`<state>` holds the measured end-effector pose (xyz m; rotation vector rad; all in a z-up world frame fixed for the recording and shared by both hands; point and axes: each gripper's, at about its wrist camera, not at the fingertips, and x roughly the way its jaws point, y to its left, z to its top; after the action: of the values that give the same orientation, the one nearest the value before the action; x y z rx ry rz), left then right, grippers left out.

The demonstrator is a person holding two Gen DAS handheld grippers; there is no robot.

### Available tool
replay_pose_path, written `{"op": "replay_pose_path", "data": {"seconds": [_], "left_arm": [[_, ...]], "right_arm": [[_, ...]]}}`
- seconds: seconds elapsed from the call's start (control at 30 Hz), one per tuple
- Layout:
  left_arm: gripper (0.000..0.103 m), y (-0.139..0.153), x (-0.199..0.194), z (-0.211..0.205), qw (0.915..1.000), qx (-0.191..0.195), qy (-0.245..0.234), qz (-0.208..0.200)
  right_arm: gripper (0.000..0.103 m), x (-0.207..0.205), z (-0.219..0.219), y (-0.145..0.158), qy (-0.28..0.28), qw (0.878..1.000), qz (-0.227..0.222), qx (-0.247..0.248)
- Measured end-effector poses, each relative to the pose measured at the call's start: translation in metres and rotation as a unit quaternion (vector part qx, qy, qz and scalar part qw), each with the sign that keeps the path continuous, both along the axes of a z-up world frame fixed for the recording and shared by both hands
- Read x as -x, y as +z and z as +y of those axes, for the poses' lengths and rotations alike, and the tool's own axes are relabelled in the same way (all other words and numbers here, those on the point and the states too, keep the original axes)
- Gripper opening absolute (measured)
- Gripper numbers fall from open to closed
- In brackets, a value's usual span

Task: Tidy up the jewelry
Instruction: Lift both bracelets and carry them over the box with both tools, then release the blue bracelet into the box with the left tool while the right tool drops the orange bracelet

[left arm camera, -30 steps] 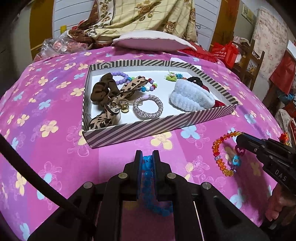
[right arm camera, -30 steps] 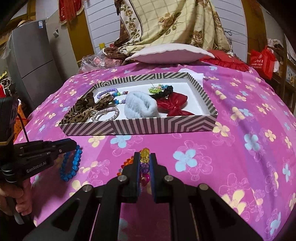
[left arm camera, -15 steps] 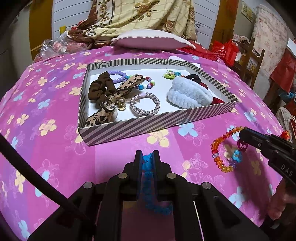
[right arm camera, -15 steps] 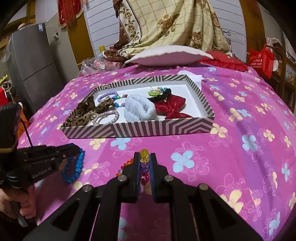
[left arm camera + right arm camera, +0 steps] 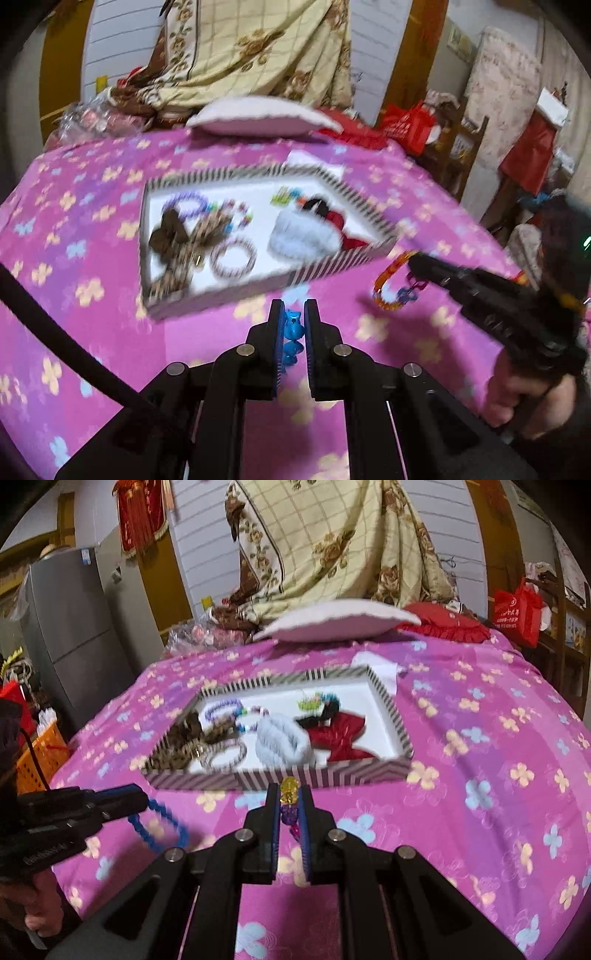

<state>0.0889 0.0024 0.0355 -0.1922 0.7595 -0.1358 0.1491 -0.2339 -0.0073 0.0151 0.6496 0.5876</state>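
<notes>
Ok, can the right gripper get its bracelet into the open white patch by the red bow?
Probably yes. The right gripper, shut on the multicolored bracelet, sits just before the striped box; only that low wall stands before the red bow.

Both grippers are rising above the pink floral bedspread [image 5: 498,738] and closing on the striped box [image 5: 280,775]. The left gripper [image 5: 293,321] is lifting its blue bead bracelet [image 5: 159,823] clear of the bedspread, short of the box's near wall. The right gripper [image 5: 289,797] is carrying the orange bead bracelet [image 5: 391,280] up beside the box's near right corner.
</notes>
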Motion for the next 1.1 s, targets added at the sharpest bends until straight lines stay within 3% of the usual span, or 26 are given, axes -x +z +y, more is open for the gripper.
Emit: {"op": "replay_pose_path", "data": {"seconds": [0.2, 0.4, 0.63, 0.77, 0.83, 0.93, 1.1], "left_arm": [[0.005, 0.044, -0.035, 0.005, 0.9992, 0.013, 0.0, -0.039], [0.005, 0.044, -0.09, 0.009, 0.9992, 0.015, 0.009, -0.036], [0.005, 0.021, -0.19, 0.017, 0.9991, 0.027, 0.032, 0.003], [0.005, -0.001, -0.239, 0.025, 0.9978, 0.037, 0.046, 0.029], [0.006, -0.022, -0.262, 0.031, 0.9964, 0.02, 0.061, 0.056], [0.006, -0.044, -0.275, 0.042, 0.9922, -0.002, 0.086, 0.09], [0.006, -0.062, -0.274, 0.056, 0.9868, -0.027, 0.113, 0.113]], "right_arm": [[0.009, -0.027, -0.006, 0.033, -0.003, 0.999, -0.018, -0.035], [0.009, -0.081, 0.004, 0.046, -0.014, 0.999, -0.011, -0.038], [0.009, -0.163, 0.031, 0.034, -0.031, 0.999, 0.013, -0.02], [0.009, -0.202, 0.043, 0.01, -0.042, 0.998, 0.048, -0.03], [0.009, -0.218, 0.05, -0.005, -0.042, 0.996, 0.072, -0.043], [0.009, -0.228, 0.064, -0.017, -0.027, 0.994, 0.088, -0.053], [0.009, -0.237, 0.07, -0.034, -0.026, 0.993, 0.099, -0.06]]}}
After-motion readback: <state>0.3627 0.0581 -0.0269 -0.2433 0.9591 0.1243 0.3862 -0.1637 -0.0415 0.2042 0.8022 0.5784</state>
